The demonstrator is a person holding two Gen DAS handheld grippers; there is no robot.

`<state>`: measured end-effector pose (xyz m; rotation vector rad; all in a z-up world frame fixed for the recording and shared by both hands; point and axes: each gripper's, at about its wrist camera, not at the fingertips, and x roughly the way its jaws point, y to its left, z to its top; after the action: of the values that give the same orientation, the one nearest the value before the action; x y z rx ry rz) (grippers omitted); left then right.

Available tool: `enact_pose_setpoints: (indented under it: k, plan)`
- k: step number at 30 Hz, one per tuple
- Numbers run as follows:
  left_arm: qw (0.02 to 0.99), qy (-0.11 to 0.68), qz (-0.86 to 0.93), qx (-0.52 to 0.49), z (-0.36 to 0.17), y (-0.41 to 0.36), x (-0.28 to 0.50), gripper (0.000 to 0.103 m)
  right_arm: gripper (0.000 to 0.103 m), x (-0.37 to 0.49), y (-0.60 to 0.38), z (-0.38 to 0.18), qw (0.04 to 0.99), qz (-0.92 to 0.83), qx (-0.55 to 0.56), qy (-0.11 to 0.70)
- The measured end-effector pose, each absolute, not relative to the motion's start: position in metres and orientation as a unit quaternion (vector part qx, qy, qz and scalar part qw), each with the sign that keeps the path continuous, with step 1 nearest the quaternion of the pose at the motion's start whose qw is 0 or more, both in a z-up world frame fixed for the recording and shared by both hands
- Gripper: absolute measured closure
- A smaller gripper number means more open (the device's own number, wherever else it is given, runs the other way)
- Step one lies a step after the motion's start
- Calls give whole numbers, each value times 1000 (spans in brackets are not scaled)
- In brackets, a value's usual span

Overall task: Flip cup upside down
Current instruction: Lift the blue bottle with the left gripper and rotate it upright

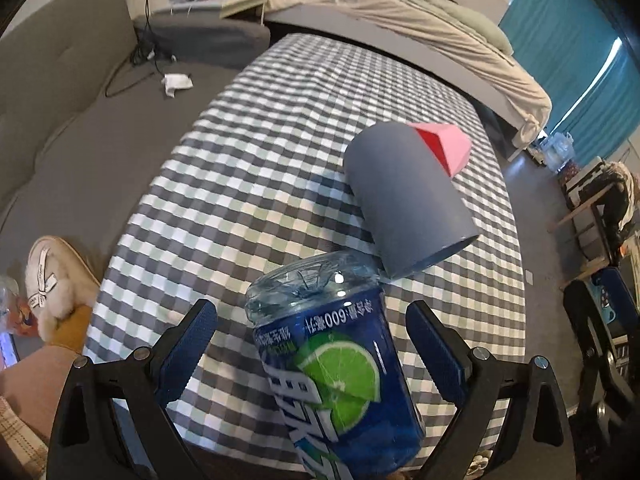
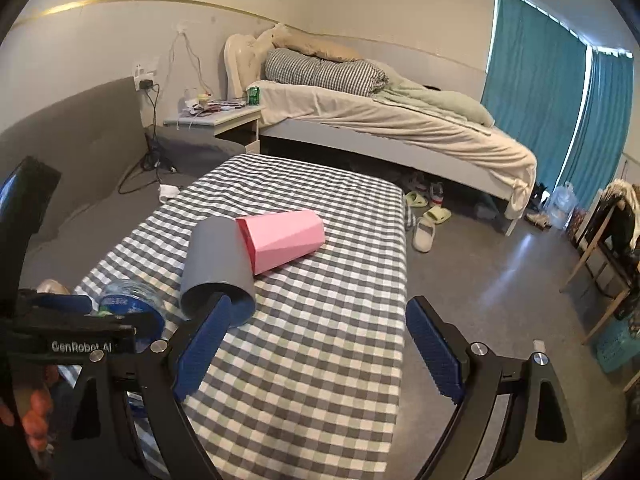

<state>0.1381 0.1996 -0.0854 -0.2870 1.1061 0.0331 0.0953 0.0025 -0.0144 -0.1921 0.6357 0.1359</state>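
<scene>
The work surface is a low table covered with a grey-and-white checked cloth point(image 2: 328, 320), standing on a grey floor. A grey cylindrical plastic cup point(image 1: 404, 196) lies on its side on the cloth, its open mouth facing the cameras. A pink faceted cup point(image 2: 284, 236) lies on its side just behind it, touching it. A clear plastic bottle with a blue lime-printed label point(image 1: 340, 372) sits between the fingers of the left gripper point(image 1: 312, 344), whose jaws are spread and clear of it. The right gripper point(image 2: 320, 344) is also spread, holding nothing. Behind the table stand a bed with beige bedding point(image 2: 400, 124), a bedside cabinet point(image 2: 224, 120) and teal curtains point(image 2: 536, 76).
</scene>
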Motion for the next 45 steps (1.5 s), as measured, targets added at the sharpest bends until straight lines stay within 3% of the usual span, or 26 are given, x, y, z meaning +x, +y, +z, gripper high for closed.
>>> enact_pose_setpoints:
  k: [2,3,4,14,20,24,34,37,45]
  plan:
    - [833,534,9,-145,-90,202,140,10,14,97,3,-16,943,67,-99,310]
    - [830,538,6,-148,-91,203,141,22,14,98,3,-17,943,67,-101,311]
    - [827,541,1,-154,-92,204,142,25,14,99,3,-18,942,65,-103,312]
    - [879,455,18,-140,-58,215,129,25,14,95,14,-20,943,63,-119,305]
    - [941,333,44,-44,-52,203,111,25,14,91,19,-22,943,58,-135,299]
    - [954,297,32,-6,-61,196,103,25,14,91,17,-22,944,53,-130,299]
    - [947,319,-20,-1,-71,180,81,24,14,90,11,-15,948,56,-108,295]
    - [942,336,-7,-11,-81,182,84,14,14,88,7,-14,948,61,-95,296]
    - [928,369,-30,-41,-108,184,88,17,14,87,0,-17,947,64,-71,306]
